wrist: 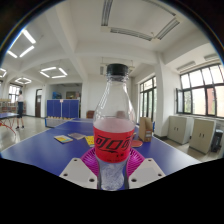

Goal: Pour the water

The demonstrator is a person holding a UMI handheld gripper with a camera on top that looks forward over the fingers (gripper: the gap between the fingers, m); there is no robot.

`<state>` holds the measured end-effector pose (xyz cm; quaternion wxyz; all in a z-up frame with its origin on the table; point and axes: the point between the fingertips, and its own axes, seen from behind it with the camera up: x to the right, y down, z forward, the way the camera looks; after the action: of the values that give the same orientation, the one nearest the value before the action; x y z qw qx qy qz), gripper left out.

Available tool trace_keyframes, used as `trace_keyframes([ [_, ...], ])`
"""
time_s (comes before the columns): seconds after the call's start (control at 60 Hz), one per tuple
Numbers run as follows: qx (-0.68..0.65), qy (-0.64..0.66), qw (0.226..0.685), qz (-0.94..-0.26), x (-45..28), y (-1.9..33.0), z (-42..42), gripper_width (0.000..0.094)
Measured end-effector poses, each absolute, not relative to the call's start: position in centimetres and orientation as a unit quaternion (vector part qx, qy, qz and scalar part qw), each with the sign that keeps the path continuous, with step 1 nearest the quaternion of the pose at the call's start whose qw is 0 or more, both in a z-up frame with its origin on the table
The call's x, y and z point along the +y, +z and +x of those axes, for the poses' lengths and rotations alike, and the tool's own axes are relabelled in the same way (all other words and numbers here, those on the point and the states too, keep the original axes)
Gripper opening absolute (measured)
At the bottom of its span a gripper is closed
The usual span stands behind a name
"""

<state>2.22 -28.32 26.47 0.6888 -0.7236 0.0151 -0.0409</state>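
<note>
Single wide-angle view, mounted on the gripper [112, 170] and looking forward along its two fingers [80, 172], which show at the lower centre of the frame. Set low and nearly level just above the blue table [40, 150], very close to the bottle [114, 125] (tall enough here to fill the centre from the lower middle up to the upper middle), with ceiling lights [52, 72] bent across the upper left and windows [205, 88] along the right. No second view, so no shared part of the scene.
</note>
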Motion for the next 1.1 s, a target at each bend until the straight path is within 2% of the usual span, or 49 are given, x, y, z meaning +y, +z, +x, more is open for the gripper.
trace_keyframes([
  [0.067,0.006,-0.054,0.663,-0.747,-25.5,19.1,4.6,0.0300],
  [0.167,0.014,-0.050,0.630,-0.775,-24.1,12.6,6.3,0.0302],
  [0.183,0.014,-0.054,0.625,-0.778,-25.7,10.5,5.5,0.0302],
  [0.2,0.013,-0.053,0.622,-0.781,-26.2,11.0,6.6,0.0302],
  [0.283,0.017,-0.058,0.606,-0.793,-25.9,8.2,8.0,0.0304],
  [0.3,0.019,-0.059,0.604,-0.794,-25.4,6.7,7.3,0.0304],
  [0.317,0.018,-0.057,0.600,-0.798,-26.1,7.3,8.3,0.0305],
  [0.333,0.020,-0.055,0.623,-0.780,-25.3,7.8,7.6,0.0303],
  [0.35,0.022,-0.053,0.619,-0.783,-26.6,7.0,7.2,0.0301],
  [0.4,0.023,-0.054,0.624,-0.779,-27.5,7.5,7.0,0.0312],
  [0.483,0.023,-0.057,0.634,-0.771,-26.6,7.5,7.2,0.0406],
  [0.55,0.028,-0.053,0.622,-0.781,-27.3,7.1,6.9,0.0502],
  [0.583,0.032,-0.052,0.603,-0.795,-26.7,6.6,7.5,0.0584],
  [0.633,0.040,-0.059,0.578,-0.813,-27.9,5.8,7.8,0.0816],
  [0.65,0.043,-0.063,0.574,-0.815,-28.4,5.8,7.8,0.0864],
  [0.7,0.053,-0.078,0.563,-0.821,-29.6,6.0,8.3,0.0826],
  [0.717,0.052,-0.081,0.557,-0.825,-27.5,6.1,9.1,0.0831],
  [0.767,0.049,-0.085,0.549,-0.830,-30.5,7.3,8.0,0.0857],
  [0.883,0.044,-0.088,0.534,-0.840,-35.5,10.1,6.5,0.0854],
  [0.9,0.044,-0.089,0.530,-0.842,-33.5,10.4,7.0,0.0852],
  [1.1,0.059,-0.094,0.510,-0.853,-47.3,16.3,3.2,0.0852],
])
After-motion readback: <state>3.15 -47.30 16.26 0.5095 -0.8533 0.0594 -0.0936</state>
